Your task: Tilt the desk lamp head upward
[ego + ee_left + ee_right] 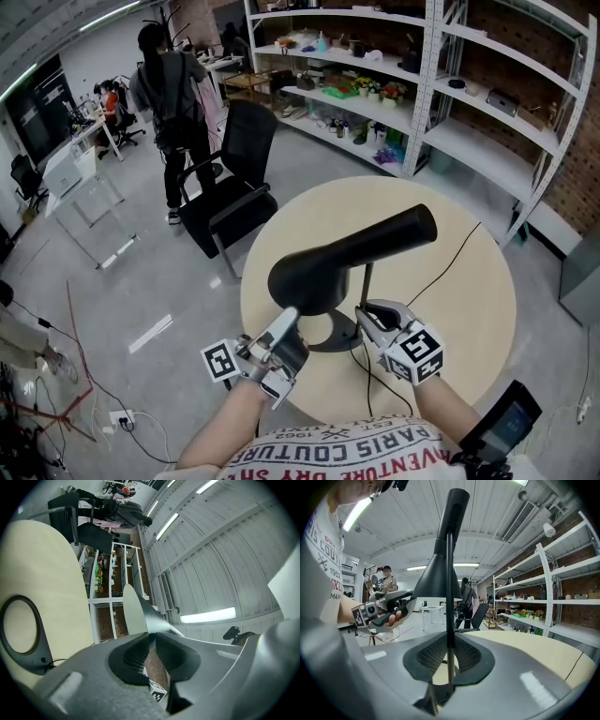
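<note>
A black desk lamp stands on a round beige table [459,309]. Its cone-shaped head [361,251] lies nearly level, with the wide mouth toward me. My left gripper [286,321] is shut on the lower rim of the shade. In the left gripper view the pads [136,656] pinch that thin rim [136,613], and the ring base [40,632] shows at the left. My right gripper [364,317] is shut on the thin upright stem [366,281] just above the base [330,339]. The right gripper view shows the stem [449,620] clamped between the jaws under the head [433,576].
The lamp's black cord [441,267] runs across the table to the right. A black office chair [234,187] stands beyond the table's far left edge. White shelves [394,75] with small items line the back. A person [173,94] stands at the far left.
</note>
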`<state>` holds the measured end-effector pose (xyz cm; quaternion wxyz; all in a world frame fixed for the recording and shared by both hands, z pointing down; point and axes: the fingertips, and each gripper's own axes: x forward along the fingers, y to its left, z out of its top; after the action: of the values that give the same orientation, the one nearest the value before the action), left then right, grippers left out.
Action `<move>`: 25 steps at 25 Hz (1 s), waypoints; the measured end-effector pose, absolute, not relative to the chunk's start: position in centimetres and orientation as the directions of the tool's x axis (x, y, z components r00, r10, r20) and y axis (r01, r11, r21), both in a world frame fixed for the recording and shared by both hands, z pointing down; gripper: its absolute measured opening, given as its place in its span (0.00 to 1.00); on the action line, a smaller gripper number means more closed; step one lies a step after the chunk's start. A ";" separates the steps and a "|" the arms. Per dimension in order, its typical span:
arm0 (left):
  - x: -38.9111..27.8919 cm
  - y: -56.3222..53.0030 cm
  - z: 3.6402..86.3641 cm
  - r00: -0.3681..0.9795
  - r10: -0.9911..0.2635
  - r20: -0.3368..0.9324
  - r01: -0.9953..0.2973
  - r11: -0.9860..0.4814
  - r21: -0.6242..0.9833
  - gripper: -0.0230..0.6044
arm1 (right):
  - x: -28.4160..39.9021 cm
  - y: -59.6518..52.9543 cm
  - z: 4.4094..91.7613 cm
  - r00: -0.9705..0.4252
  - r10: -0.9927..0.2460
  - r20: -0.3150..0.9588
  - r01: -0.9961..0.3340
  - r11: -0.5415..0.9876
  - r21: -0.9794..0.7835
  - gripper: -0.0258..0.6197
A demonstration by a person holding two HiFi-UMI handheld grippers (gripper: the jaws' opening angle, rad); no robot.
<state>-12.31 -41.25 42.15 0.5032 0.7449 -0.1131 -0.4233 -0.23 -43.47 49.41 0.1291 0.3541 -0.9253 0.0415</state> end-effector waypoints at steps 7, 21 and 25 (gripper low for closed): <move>-13.5 -41.7 41.5 0.611 -0.598 -0.518 0.226 -0.494 0.839 0.11 | -0.2 -43.4 49.8 -0.718 -0.641 0.270 -0.663 0.749 0.016 0.11; -14.9 -42.2 40.1 0.602 -0.616 -0.509 0.181 -0.515 0.838 0.11 | -0.3 -43.4 49.8 -0.720 -0.636 0.276 -0.657 0.753 0.021 0.11; -15.9 -42.6 39.3 0.596 -0.622 -0.509 0.157 -0.531 0.833 0.11 | -0.7 -43.5 49.8 -0.722 -0.636 0.274 -0.656 0.754 0.022 0.11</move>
<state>-15.89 -42.55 39.33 0.4599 0.7657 -0.1517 -0.4233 -0.70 -43.50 49.79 0.1333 0.3484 -0.9270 0.0380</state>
